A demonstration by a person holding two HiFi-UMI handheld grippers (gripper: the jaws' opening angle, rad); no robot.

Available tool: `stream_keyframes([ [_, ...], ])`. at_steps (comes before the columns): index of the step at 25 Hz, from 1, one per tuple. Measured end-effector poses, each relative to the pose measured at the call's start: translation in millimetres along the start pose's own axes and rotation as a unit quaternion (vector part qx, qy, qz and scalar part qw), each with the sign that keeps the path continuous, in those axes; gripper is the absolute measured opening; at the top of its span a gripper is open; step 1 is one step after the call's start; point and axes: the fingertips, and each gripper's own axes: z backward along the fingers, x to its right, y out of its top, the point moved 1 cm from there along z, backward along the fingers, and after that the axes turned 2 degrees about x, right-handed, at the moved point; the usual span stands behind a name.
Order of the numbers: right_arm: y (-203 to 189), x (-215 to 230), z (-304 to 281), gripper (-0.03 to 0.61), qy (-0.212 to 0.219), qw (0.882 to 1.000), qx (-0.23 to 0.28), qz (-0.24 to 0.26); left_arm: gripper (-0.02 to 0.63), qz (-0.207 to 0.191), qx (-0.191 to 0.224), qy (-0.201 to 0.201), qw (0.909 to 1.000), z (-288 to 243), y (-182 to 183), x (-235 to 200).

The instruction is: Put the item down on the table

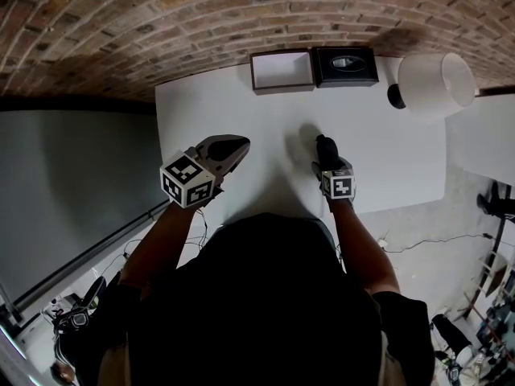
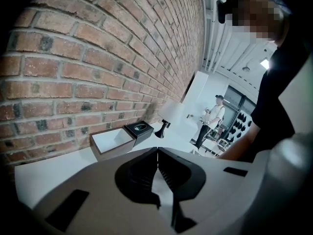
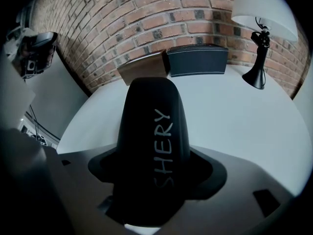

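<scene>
While right fingers (image 3: 237,177) clasp a black item (image 3: 151,126) (lettering shows only in that gripper's view), left fingers (image 2: 139,175) meet.

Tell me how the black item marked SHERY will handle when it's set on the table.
The black item looks rigid: it holds its rounded shape between the right gripper's wide-set jaws. Its curved, smooth-looking shell may slide or rock on the smooth white table. Laid flat it probably won't tip.
</scene>
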Motion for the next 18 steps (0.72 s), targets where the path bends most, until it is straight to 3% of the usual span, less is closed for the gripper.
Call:
stream_keyframes([
  [18,3,0,-11,0.359,-0.014,1.000,-0.011,0.010,0.021,0.016,-0.005,-0.001,0.9999,-3,-8,-4],
])
